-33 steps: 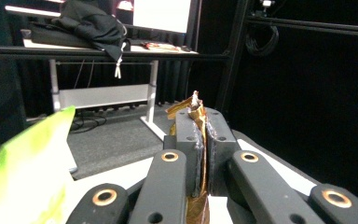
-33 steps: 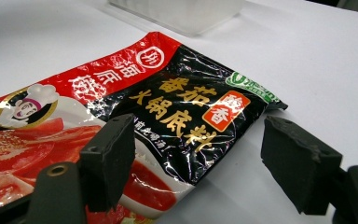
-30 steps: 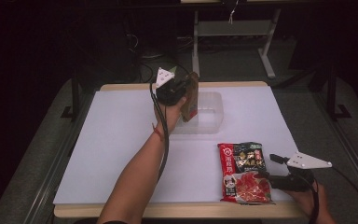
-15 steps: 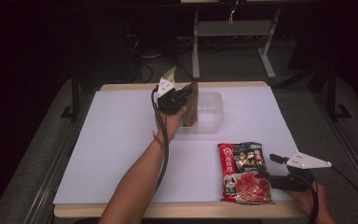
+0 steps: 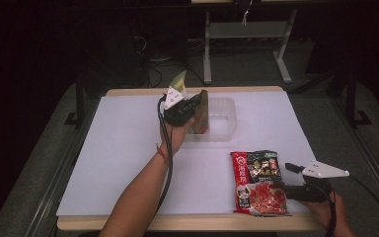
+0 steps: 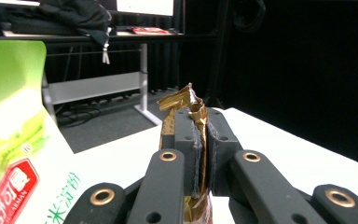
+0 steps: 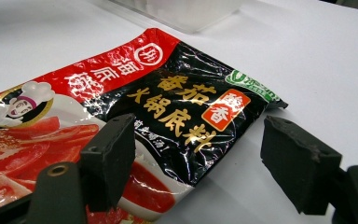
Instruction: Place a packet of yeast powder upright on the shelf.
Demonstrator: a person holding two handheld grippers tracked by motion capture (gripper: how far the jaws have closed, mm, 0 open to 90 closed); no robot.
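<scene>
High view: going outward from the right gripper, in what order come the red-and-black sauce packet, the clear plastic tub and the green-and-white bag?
From the right gripper, bottom right:
1. Red-and-black sauce packet, flat right beside its jaws.
2. Clear plastic tub, farther up the table, mid-back.
3. Green-and-white bag, past the tub, behind the left gripper.

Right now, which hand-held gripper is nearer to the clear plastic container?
Left. The left hand-held gripper hangs at the clear plastic container's left edge, clamping a brown packet over it. The right hand-held gripper sits at the table's near edge, by the red-and-black soup base packet.
</scene>
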